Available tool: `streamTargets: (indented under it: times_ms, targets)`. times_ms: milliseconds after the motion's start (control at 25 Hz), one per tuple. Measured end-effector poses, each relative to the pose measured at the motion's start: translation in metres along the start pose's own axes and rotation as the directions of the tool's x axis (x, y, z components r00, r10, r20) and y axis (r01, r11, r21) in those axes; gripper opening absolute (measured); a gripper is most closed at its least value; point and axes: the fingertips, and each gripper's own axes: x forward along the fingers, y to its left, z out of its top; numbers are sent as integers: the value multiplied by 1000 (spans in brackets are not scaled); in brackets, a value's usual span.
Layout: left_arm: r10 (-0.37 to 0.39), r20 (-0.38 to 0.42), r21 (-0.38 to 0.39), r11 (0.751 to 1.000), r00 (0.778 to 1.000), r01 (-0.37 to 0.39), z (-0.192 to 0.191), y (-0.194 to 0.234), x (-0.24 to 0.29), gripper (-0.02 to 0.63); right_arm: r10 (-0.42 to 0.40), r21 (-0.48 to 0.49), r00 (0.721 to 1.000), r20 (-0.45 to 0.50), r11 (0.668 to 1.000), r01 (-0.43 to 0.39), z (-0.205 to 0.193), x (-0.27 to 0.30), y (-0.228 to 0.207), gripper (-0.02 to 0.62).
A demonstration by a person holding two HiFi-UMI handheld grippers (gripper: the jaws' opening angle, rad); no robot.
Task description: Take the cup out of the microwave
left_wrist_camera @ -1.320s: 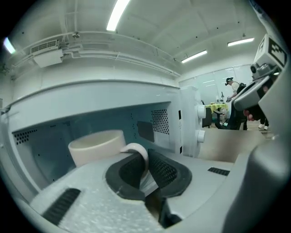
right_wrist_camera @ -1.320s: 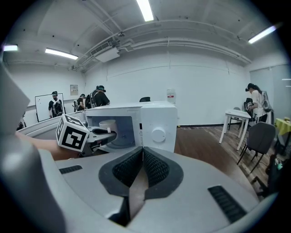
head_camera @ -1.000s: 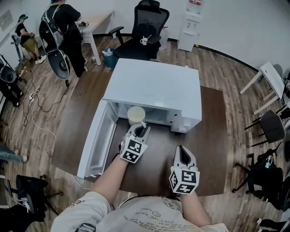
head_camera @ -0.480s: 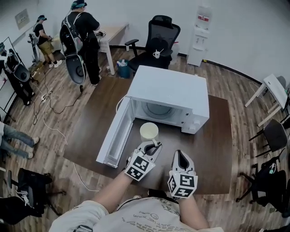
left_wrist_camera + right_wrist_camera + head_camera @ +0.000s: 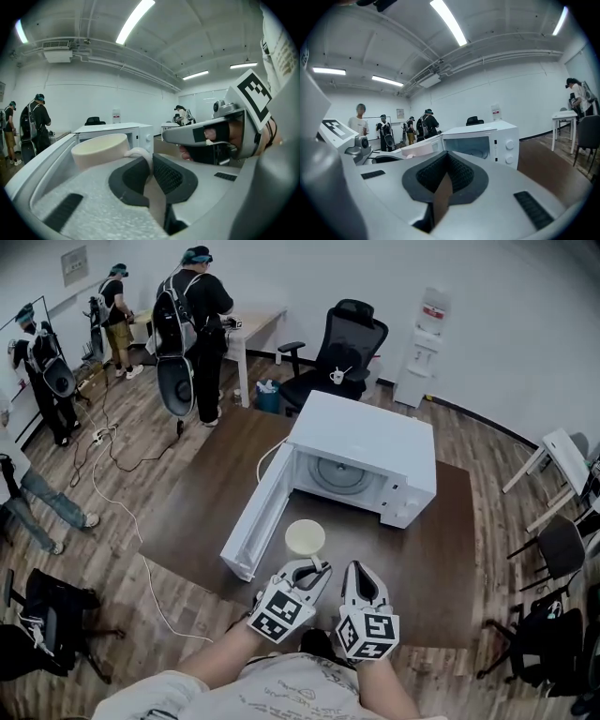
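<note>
1. Cream cup (image 5: 305, 537).
2. White microwave (image 5: 375, 442).
3. Dark brown table (image 5: 441, 568).
4. Pale grey left gripper (image 5: 314, 565) and right gripper (image 5: 359, 570), with black pads (image 5: 171, 177) and black-and-white square markers (image 5: 278, 610).
5. Brown wood-grain floor (image 5: 122, 606).

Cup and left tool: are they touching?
Touching. The left gripper view shows the left tool with its jaws pinched on the handle of the cup.
</note>
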Motion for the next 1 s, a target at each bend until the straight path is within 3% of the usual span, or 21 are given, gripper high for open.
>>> streamTargets:
  times_ms: [360,1000]
  targets:
    - [36,2,12,999,999,-36,2,3,-52,34,58,-20,998,0,998,-58,-3,-4,46,14]
    - [21,19,30,999,1000,-22,2,-1,-70,34,57,-29,998,1,998,-57,-4,-10,62,14]
